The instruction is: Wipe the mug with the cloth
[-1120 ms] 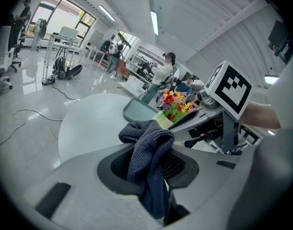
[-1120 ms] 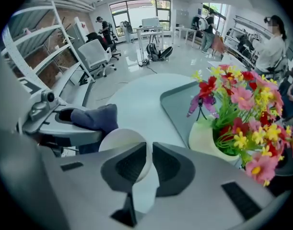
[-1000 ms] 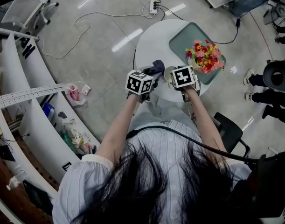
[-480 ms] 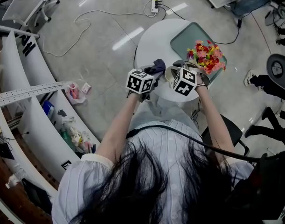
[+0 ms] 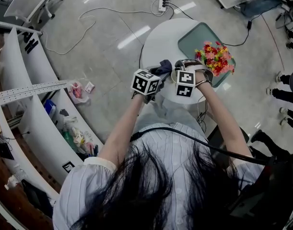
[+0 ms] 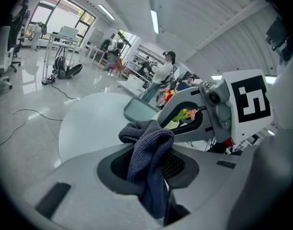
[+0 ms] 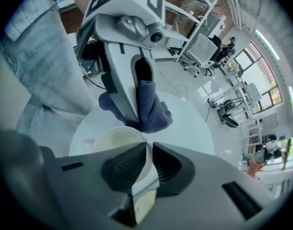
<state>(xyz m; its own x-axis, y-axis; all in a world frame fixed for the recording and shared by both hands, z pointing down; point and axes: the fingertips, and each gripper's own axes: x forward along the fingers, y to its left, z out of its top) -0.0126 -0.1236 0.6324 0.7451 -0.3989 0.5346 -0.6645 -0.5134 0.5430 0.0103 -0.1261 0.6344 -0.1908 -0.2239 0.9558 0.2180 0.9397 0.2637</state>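
Left gripper (image 6: 147, 166): clenched on one dark cloth (image 6: 147, 138), which bunches lengthwise out past the jaw tips. Right gripper (image 7: 147, 164): clamped on the rim of one pale mug (image 7: 116, 140). The mug appears upright, mouth up, above the round table (image 5: 160, 42) and just beside the cloth. One tray (image 5: 194, 37) carries one flower bunch (image 5: 216, 56).

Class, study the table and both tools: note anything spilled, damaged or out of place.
Nothing stands out: the left tool grips the cloth, the right tool grips the mug by its rim, flowers sit on the tray.
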